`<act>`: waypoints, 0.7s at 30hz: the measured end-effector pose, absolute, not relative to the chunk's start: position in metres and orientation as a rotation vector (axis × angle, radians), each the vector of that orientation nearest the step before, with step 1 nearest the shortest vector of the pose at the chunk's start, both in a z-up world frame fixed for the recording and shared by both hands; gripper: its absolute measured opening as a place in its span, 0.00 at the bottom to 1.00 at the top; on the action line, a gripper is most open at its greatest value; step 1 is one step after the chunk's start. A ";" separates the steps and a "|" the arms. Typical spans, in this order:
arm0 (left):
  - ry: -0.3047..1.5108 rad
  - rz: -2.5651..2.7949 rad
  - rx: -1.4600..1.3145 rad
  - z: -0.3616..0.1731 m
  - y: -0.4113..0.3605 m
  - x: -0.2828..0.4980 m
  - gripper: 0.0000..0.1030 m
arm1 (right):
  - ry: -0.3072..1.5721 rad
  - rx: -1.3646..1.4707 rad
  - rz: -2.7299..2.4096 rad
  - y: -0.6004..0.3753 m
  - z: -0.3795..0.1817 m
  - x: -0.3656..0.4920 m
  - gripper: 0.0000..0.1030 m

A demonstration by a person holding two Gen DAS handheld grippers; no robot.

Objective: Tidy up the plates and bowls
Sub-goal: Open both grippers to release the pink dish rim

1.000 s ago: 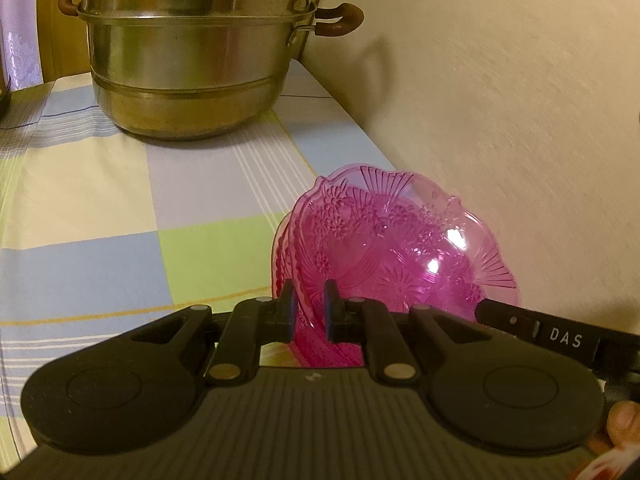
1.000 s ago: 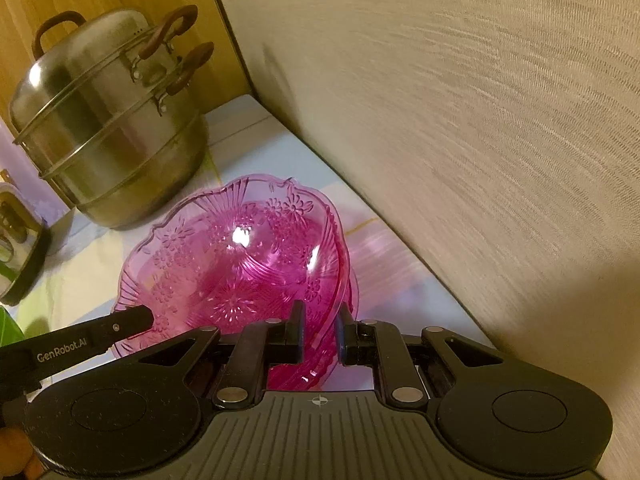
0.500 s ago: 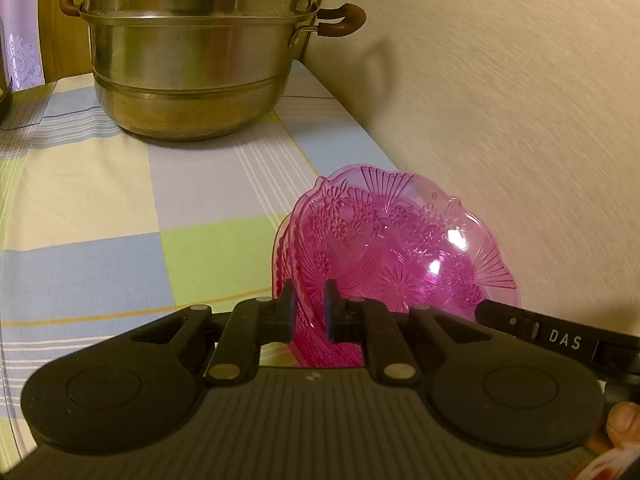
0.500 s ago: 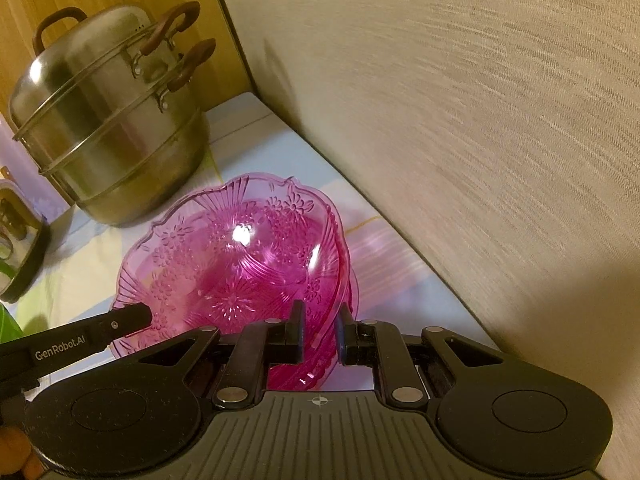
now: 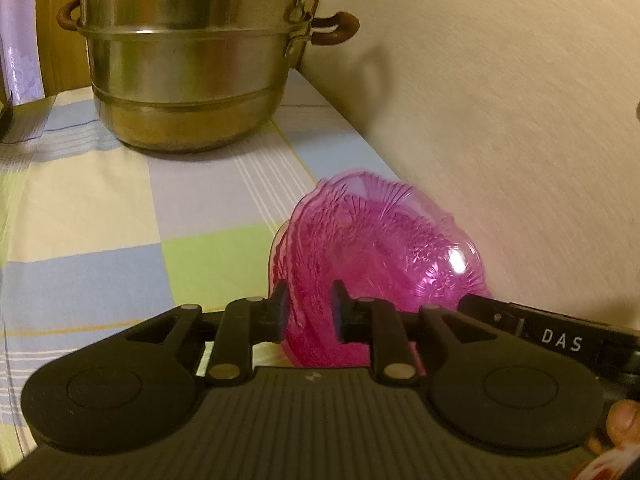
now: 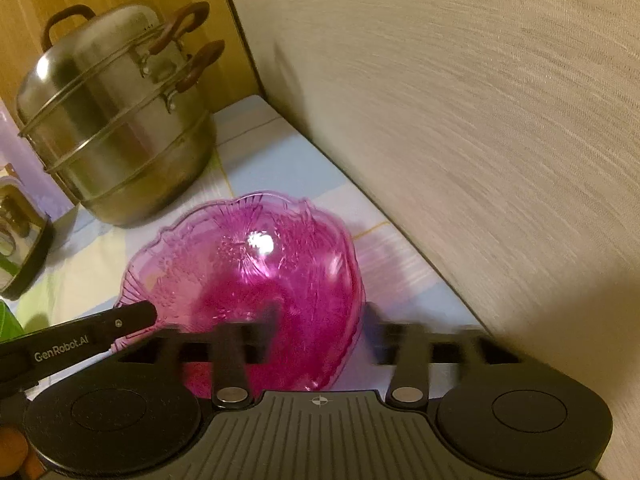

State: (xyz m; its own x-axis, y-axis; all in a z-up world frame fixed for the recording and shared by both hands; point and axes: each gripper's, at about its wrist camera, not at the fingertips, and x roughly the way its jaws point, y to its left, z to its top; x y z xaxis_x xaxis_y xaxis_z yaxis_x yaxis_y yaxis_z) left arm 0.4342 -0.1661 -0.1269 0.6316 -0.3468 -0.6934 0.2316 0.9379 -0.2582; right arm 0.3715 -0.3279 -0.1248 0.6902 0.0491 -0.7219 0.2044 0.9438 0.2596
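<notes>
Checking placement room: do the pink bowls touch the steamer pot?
Apart. Left wrist view shows bare checked tablecloth between the pink bowls and the steamer pot.

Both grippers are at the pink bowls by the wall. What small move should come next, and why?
Probably draw both grippers straight back. The right gripper has just been opening and its jaws stand clear of the pink bowls' rim. The left gripper has also just been opening, rim between its jaws, pads apparently off it. The bowls sit nested on the checked cloth.

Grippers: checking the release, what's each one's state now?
Left gripper: opening, translucent pink plastic bowl rim between its jaws.
Right gripper: open, just released the bowl.
</notes>
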 end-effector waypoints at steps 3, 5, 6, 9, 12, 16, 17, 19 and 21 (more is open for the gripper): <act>0.812 -0.308 -0.149 -0.125 -0.163 0.434 0.26 | 0.789 0.341 -0.101 -0.330 -0.122 0.370 0.56; 0.813 -0.313 -0.163 -0.125 -0.161 0.434 0.26 | 0.784 0.348 -0.106 -0.332 -0.121 0.369 0.56; 0.814 -0.310 -0.165 -0.125 -0.159 0.434 0.26 | 0.783 0.349 -0.108 -0.332 -0.121 0.368 0.56; 0.814 -0.310 -0.159 -0.125 -0.158 0.433 0.26 | 0.783 0.350 -0.108 -0.332 -0.121 0.368 0.56; 0.812 -0.309 -0.158 -0.124 -0.157 0.432 0.26 | 0.782 0.343 -0.104 -0.330 -0.121 0.369 0.56; 0.802 -0.308 -0.160 -0.121 -0.154 0.430 0.26 | 0.775 0.330 -0.099 -0.326 -0.119 0.369 0.56; 0.800 -0.308 -0.161 -0.120 -0.154 0.430 0.26 | 0.773 0.327 -0.098 -0.326 -0.119 0.368 0.56; 0.798 -0.307 -0.166 -0.119 -0.152 0.429 0.26 | 0.770 0.325 -0.100 -0.325 -0.118 0.367 0.56; 0.796 -0.305 -0.167 -0.118 -0.152 0.428 0.26 | 0.769 0.324 -0.101 -0.325 -0.117 0.366 0.56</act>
State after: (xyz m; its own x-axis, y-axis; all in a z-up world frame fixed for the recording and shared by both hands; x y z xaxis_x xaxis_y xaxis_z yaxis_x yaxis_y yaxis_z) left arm 0.4283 -0.1516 -0.1176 0.6590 -0.3303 -0.6757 0.2057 0.9433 -0.2604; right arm 0.3662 -0.3254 -0.1175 0.7163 0.0281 -0.6972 0.2071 0.9456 0.2509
